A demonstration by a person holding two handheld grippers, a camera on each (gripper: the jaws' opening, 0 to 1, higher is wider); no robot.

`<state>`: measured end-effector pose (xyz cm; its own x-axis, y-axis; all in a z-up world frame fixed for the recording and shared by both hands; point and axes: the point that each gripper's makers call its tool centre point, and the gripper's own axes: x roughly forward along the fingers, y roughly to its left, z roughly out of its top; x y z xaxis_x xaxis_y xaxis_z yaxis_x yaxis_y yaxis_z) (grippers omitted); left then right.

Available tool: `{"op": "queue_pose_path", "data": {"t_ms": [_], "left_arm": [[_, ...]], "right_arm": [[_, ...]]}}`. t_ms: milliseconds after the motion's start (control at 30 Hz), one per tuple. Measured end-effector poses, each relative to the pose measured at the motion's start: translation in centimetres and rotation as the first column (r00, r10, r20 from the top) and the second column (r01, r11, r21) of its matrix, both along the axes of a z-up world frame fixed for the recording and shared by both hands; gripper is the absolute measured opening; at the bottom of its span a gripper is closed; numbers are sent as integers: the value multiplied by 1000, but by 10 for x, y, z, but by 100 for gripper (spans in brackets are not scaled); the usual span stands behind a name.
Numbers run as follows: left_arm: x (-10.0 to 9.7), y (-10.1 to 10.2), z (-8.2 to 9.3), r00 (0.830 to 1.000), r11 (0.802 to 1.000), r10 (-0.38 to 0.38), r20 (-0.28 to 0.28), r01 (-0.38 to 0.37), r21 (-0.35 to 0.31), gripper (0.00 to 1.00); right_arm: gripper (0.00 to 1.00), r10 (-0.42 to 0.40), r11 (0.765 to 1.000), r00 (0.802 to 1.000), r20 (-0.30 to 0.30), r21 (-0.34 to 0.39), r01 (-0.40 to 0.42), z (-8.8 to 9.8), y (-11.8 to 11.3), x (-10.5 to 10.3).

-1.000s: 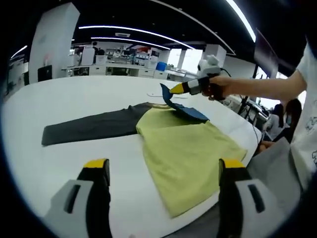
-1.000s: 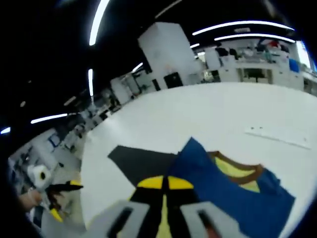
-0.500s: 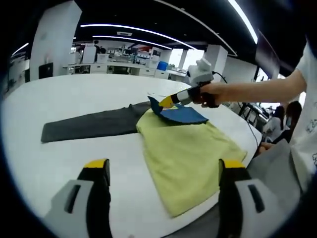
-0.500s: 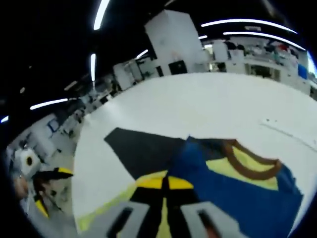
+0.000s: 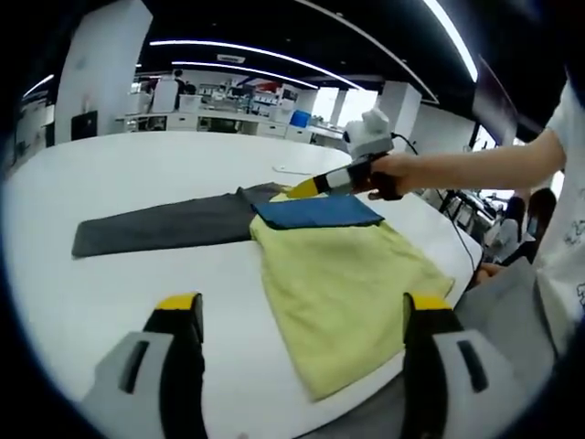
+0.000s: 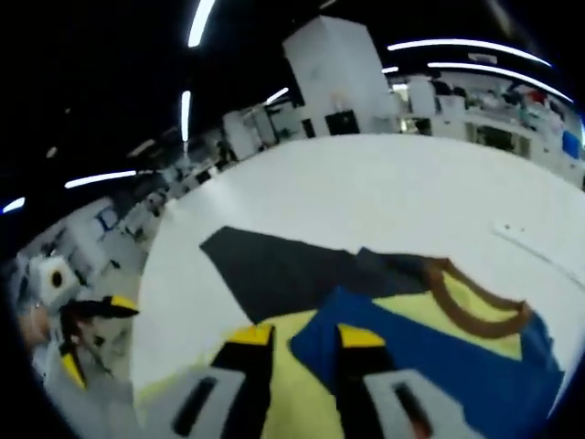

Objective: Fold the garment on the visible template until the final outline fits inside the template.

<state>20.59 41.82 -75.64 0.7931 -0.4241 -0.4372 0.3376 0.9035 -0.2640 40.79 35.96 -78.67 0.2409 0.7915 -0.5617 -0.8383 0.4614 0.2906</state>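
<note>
In the left gripper view, the left gripper (image 5: 302, 334) sits low in the frame with its yellow-tipped fingers (image 5: 178, 304) wide apart and nothing between them — they hover above the near edge of the white tabletop (image 5: 119, 178). Just beyond and between them lies the garment (image 5: 343, 274), its yellow-green body spread flat from lower centre toward the middle of the frame. On its far end a blue sleeve (image 5: 315, 211) lies folded across the body. To the left of the garment, a dark grey template (image 5: 160, 225) stretches toward the left of the frame, its right end tucked under the garment's far edge. At centre right, a hand (image 5: 388, 174) holds the right gripper (image 5: 297, 190), whose yellow tip rests at the far edge of the sleeve.

In the right gripper view, the right gripper (image 6: 306, 337) rises from the bottom with its fingers (image 6: 250, 335) slightly apart; the corner of the sleeve (image 6: 430, 357) lies just between and beyond them, unpinched. A brown collar (image 6: 471, 302) curves at centre right over yellow cloth. The template (image 6: 274, 270) spreads beyond to the upper left of the fingers. The left gripper (image 6: 91, 334) shows at the far left edge.
</note>
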Motion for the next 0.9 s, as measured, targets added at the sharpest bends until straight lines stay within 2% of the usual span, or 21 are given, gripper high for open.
{"op": "queue_pose_path", "data": {"t_ms": [133,167,233,267,500,700,900], "left_arm": [[0,-1,-2,1000,1000,-5,-4,5,-2,87],[0,-1,-2,1000,1000,-6,-5,6,-1,87],[1,-2,-3,1000,1000,-9,-5,9,2,87],[1,-2,-3,1000,1000,-10,-6,10,1,87],[4,4,-4,1000,1000,-7,-6,7,-8,87],[11,6,-3,1000,1000,-7,-1,7,-28,87],[19,6,0,1000,999,-30,-1,30,-17,87]], "right_arm": [[49,30,999,999,16,25,-31,4,-1,-8],[50,43,998,999,19,40,-43,6,-1,-10],[49,61,996,998,-21,64,-59,7,-3,-15],[49,65,995,998,-23,75,-64,8,-3,-15],[55,123,987,992,5,102,-122,20,-12,-30],[68,143,987,988,53,72,-147,23,-42,-42],[86,65,996,997,50,65,-68,22,-80,-37]]}}
